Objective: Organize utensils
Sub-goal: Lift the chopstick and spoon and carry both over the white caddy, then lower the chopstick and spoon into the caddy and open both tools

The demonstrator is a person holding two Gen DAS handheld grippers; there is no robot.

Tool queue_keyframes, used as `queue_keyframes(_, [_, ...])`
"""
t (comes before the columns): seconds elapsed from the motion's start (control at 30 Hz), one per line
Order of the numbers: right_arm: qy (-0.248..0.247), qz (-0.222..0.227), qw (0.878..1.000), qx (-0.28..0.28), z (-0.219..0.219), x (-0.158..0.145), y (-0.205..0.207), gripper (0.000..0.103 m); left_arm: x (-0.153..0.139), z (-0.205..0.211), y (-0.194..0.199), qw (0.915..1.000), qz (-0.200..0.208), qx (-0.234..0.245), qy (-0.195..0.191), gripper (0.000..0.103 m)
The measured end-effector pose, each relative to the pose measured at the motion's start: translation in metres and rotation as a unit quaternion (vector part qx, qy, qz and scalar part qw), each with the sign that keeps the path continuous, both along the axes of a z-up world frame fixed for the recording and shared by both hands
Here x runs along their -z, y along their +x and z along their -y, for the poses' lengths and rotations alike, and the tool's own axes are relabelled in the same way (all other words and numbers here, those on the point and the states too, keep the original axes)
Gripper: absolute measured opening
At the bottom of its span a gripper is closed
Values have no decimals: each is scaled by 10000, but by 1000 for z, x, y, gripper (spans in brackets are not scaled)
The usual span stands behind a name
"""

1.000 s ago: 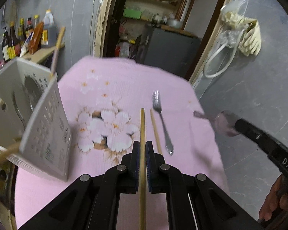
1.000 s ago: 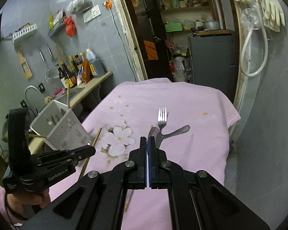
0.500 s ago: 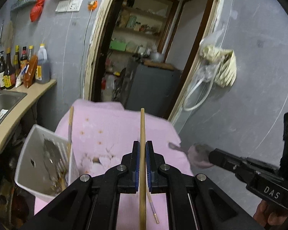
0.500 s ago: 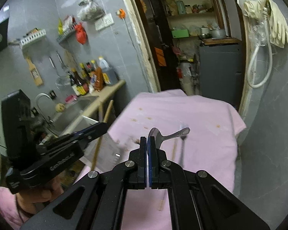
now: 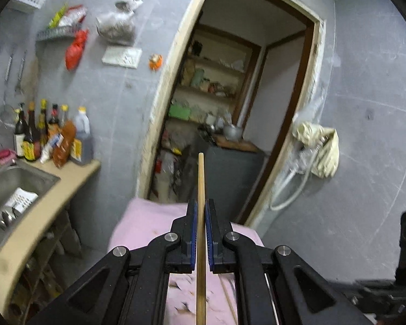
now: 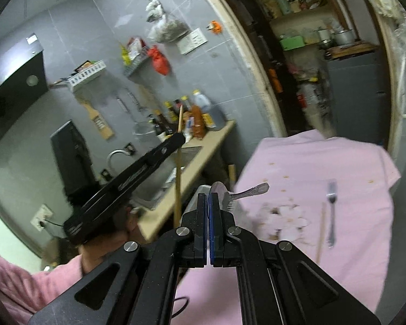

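My left gripper (image 5: 200, 211) is shut on a wooden chopstick (image 5: 200, 216) that points up and forward, held high above the pink cloth (image 5: 146, 222). In the right wrist view the left gripper (image 6: 176, 138) holds that chopstick (image 6: 178, 173) upright at the left. My right gripper (image 6: 209, 203) is shut on the bowl of a metal spoon (image 6: 246, 191) whose handle sticks out to the right. A fork (image 6: 330, 211) and a second chopstick (image 6: 320, 230) lie on the pink cloth (image 6: 352, 168). The white utensil basket is mostly hidden behind my right gripper.
A counter (image 5: 40, 216) with a steel sink (image 5: 10, 189) and several sauce bottles (image 5: 51, 138) runs along the left. A doorway (image 5: 230, 103) to a pantry with a dark cabinet stands behind the table. Gloves and a hose (image 5: 316, 149) hang on the right wall.
Both grippers have lifted and tilted upward with their loads. The left view has swung from the table up to the wall and doorway; the right one has turned left toward the counter.
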State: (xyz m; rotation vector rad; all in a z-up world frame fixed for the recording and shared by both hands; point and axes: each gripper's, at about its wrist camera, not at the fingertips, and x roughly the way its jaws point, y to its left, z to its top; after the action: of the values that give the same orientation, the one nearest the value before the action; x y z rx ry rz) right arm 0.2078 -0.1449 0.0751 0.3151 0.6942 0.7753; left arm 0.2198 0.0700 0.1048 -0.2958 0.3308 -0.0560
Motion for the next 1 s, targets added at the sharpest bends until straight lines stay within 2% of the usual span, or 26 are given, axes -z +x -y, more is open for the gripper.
queue_keyframes(0.17, [220,-152,9991,-313,-22,0,-9,1,-8,-26,6,9993,296,-223,-15,6])
queue_keyframes(0.43, [381,-426,9967,-581,-40,6,-8,1,3,-49,19,9964,644,-499,-217,6])
queue_keyframes(0.83, [-179,-1131,9924,-443,-75,49,31,1,40,-51,32,9950,654,-743,-102,6])
queue_keyframes(1.0, [-240,-1468,9880,-416,-90,69,52,1,53,-50,32,9953,614,-748,7,6])
